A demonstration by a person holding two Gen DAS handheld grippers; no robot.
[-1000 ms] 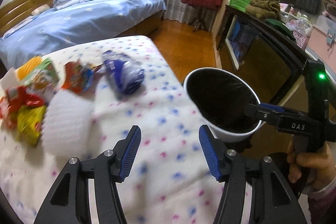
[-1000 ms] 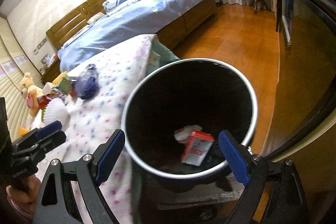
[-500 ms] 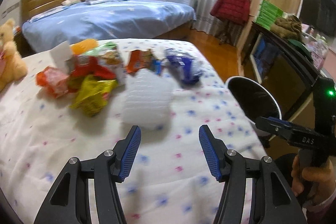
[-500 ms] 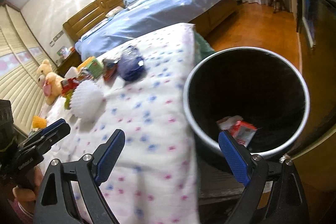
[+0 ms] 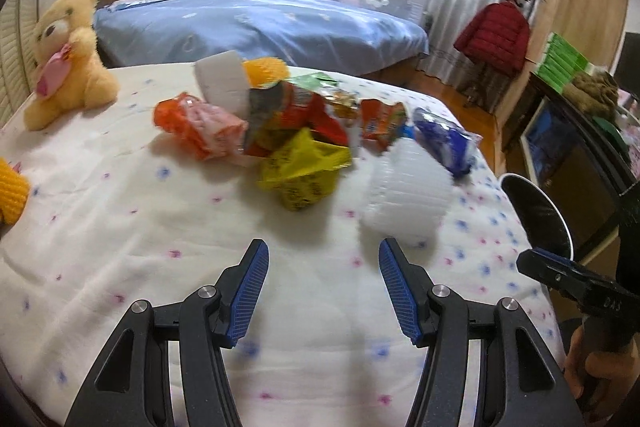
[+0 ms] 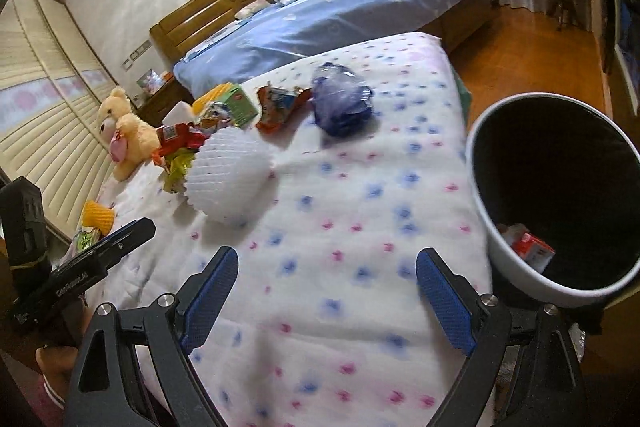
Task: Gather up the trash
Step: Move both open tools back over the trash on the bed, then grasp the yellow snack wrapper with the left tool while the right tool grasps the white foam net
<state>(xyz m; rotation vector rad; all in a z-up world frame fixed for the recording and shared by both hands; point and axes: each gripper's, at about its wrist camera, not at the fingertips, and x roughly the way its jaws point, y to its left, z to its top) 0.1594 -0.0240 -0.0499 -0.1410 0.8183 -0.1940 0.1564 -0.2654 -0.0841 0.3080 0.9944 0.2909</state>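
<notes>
While both the left gripper point(image 5: 323, 287) and right gripper point(image 6: 326, 291) gaped empty, the white ribbed foam net sleeve point(image 5: 406, 193) at one o'clock looked light, squashy, best pinched across its middle.

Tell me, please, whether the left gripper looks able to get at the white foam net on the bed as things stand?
Probably yes: the left gripper is open and empty, and only bare bedspread lies between it and the white foam net.
</notes>
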